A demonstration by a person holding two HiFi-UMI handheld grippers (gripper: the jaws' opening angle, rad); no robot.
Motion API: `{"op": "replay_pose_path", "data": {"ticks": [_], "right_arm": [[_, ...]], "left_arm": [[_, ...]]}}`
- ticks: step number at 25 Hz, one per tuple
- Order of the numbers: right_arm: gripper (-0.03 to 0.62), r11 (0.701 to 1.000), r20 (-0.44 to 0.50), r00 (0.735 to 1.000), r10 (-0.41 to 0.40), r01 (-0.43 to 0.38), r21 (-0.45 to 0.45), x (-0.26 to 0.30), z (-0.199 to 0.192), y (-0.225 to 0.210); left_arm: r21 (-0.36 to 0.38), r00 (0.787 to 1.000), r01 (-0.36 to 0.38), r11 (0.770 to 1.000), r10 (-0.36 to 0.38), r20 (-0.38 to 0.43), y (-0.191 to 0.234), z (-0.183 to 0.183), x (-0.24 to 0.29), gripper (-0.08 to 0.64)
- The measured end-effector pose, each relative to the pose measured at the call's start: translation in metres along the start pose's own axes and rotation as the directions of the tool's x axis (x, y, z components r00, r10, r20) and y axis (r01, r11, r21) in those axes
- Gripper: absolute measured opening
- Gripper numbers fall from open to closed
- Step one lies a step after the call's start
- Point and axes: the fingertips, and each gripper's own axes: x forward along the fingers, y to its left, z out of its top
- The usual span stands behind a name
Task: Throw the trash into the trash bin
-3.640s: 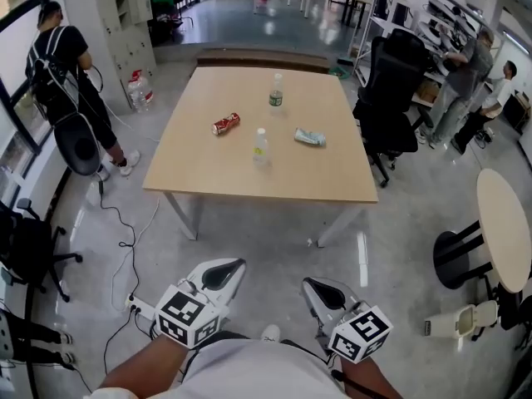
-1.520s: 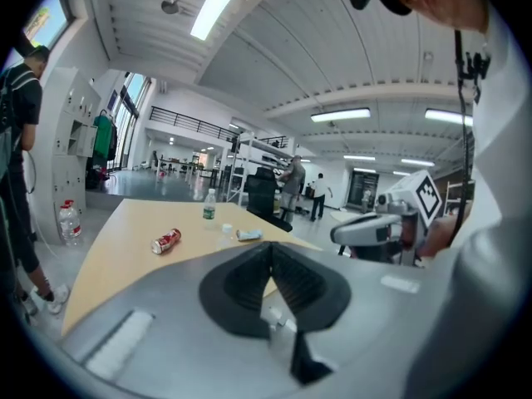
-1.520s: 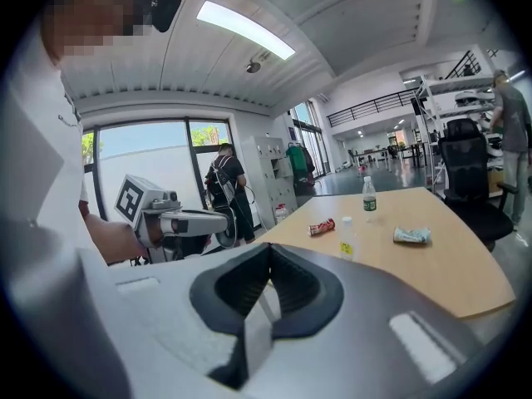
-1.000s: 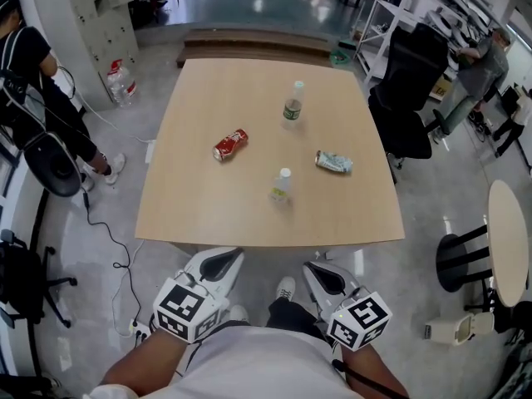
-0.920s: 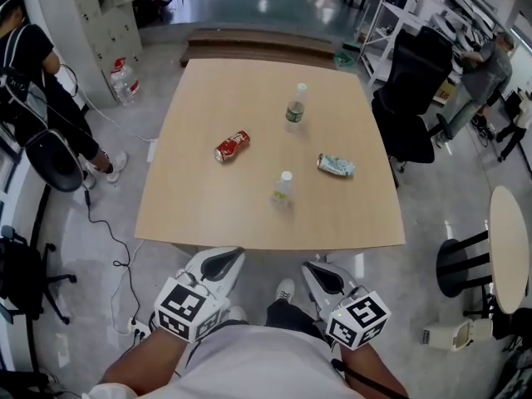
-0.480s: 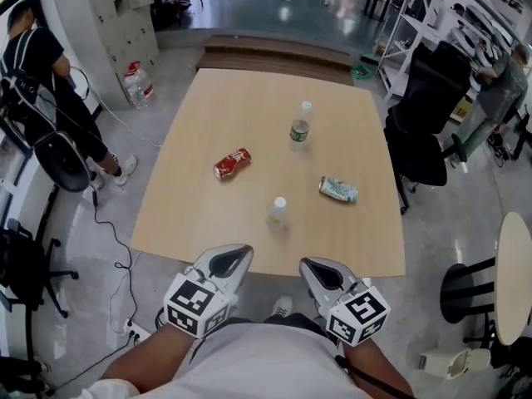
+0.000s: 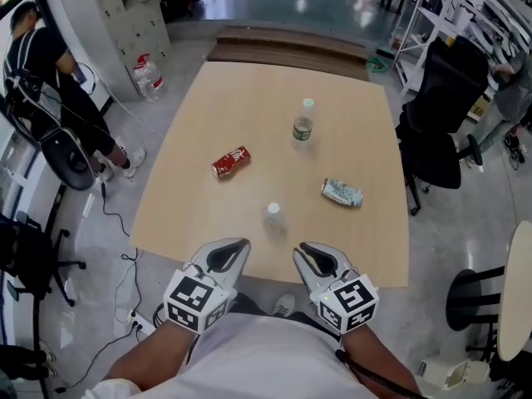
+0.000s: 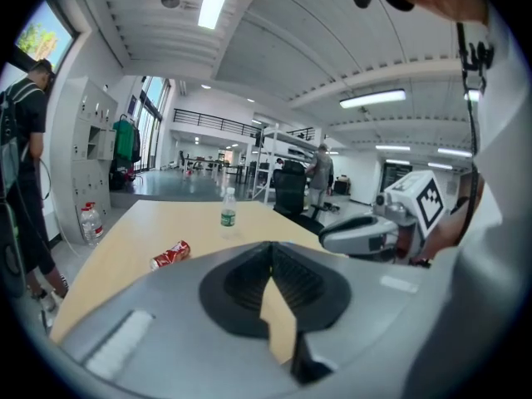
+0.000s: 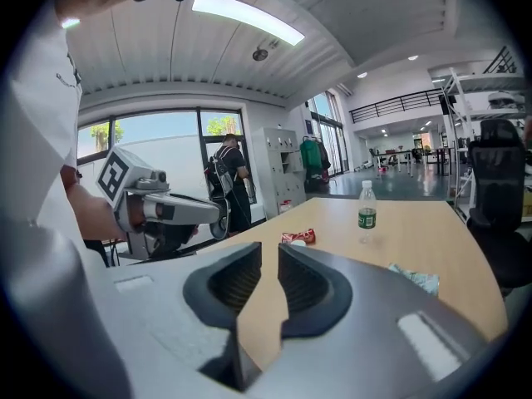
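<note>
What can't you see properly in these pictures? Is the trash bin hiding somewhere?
Trash bin: in no view.
Small clear bottle: left gripper view, hidden behind the left gripper itself.
Red can, its print: head view, too small.
Crumpled item: head view, too small to identify.

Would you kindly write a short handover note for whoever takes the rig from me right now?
Left tongs: shut, empty.
Right tongs: slightly apart, just been opening, nothing between them.
Both hover at the near edge of the table.
On it: clear bottle nearest, red can left, crumpled wrapper right, green-label bottle farthest.
Done: nothing picked up yet.
Left: carry all four to the bin, which I can't spot in these views.
</note>
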Motion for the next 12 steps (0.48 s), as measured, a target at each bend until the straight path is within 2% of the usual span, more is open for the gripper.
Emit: {"op": "replay_pose_path", "data": {"ticks": [8, 12], "right_arm": [[0.150, 0.997, -0.060, 0.995, -0.077, 0.077, 0.004, 0.046, -0.006, -0.018], [0.166, 0.994, -0.106, 0.988, -0.112, 0.110, -0.018, 0.070, -0.013, -0.020]], "left_arm": [[0.007, 0.997, 0.022, 1.000, -0.021, -0.078, 0.033, -0.018, 0.010, 0.009], [-0.003, 0.994, 0.051, 0.999, -0.051, -0.101, 0.049, -0.025, 0.014, 0.009]]}}
